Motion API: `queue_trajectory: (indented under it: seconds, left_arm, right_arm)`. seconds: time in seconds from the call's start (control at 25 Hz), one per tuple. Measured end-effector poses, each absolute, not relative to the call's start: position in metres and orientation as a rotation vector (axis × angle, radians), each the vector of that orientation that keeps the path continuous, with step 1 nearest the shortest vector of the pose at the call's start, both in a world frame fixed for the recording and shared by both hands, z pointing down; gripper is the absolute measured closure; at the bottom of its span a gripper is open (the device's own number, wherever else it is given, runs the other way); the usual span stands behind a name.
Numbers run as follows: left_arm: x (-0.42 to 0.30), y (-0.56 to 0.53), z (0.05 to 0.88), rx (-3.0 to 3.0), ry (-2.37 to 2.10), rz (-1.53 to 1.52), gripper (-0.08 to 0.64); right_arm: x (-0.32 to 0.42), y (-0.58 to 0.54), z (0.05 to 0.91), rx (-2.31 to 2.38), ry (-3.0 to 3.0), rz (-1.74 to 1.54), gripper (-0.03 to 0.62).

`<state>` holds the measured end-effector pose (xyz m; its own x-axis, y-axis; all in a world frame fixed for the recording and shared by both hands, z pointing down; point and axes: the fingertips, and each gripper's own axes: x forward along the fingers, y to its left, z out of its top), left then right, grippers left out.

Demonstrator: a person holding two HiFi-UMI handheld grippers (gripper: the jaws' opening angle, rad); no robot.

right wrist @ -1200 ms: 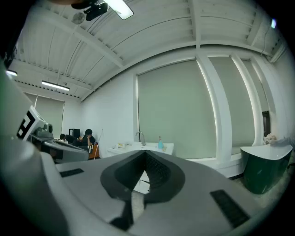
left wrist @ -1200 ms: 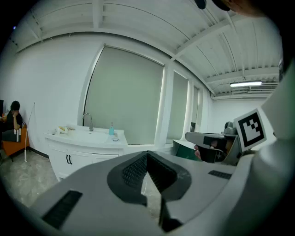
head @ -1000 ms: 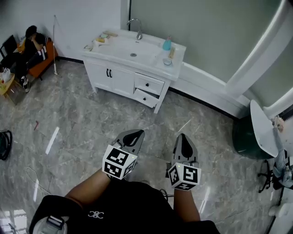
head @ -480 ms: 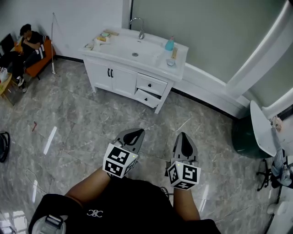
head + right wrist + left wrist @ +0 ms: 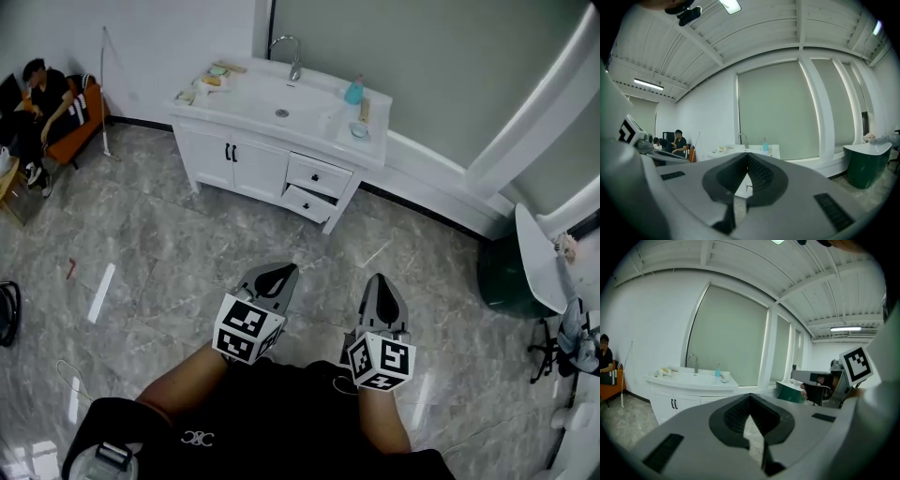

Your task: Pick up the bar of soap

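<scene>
Now left gripper (image 5: 277, 273), right gripper (image 5: 378, 282) pointing forward (fingers (image 5: 735, 414) closed)

Open marble floor (image 5: 187, 253) reaches the vanity (image 5: 246, 159), whose lower drawer (image 5: 307, 203) juts out.

White vanity (image 5: 211, 150) against the far wall, with a chrome faucet (image 5: 292, 52) at the back of its basin (image 5: 272, 101) and a blue bottle (image 5: 353, 92) near the right end of the counter. Lower drawer (image 5: 309, 203) stands pulled open; the one above it is closed. Grey marbled floor (image 5: 159, 244). Far left: a person (image 5: 42, 94) seated on an orange sofa (image 5: 80, 127), a thin white pole (image 5: 106, 66) leaning on the wall beside it. Right: a dark green tub (image 5: 502, 277) beside a slanting white pillar (image 5: 525, 122).
</scene>
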<state>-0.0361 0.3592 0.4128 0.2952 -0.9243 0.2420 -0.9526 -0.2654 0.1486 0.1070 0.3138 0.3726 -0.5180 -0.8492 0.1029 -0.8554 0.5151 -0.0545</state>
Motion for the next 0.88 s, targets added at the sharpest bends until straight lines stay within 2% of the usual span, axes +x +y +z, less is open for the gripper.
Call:
queue_trajectory:
  seconds: [0.44, 0.88]
  left_arm:
    - [-0.055, 0.335, 0.430, 2.277, -1.696, 0.159, 0.558]
    - [-0.071, 0.257, 0.428, 2.262, -1.755, 0.178, 0.558]
  right_arm:
    - [0.093, 0.290, 0.389, 1.509, -2.664, 0.201, 0.586]
    - [0.083, 0.199, 0.395, 1.501, -2.682, 0.196, 0.586]
